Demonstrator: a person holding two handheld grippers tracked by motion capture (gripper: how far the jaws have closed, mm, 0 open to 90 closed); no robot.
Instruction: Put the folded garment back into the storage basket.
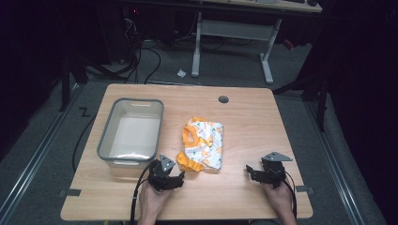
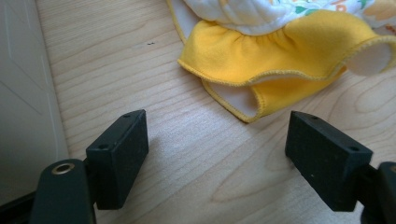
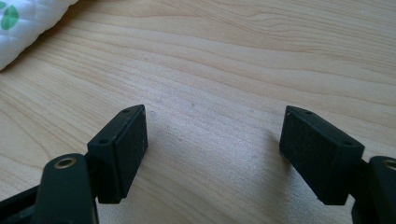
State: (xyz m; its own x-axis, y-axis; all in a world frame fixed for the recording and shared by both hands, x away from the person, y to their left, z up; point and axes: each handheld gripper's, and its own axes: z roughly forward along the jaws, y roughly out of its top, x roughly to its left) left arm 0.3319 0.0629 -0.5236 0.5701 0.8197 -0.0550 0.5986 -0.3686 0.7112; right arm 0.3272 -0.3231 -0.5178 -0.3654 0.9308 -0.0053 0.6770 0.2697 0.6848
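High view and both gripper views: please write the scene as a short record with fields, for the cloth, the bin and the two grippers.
cloth: crumpled white garment with orange-yellow trim, lying on the wooden table near its middle
bin: grey bin, to the left of the garment, apart from it; nothing seen inside
left gripper: left gripper open, nothing between the jaws, just short of the garment's yellow hem
right gripper: right gripper open, over bare wood, to the right of the garment
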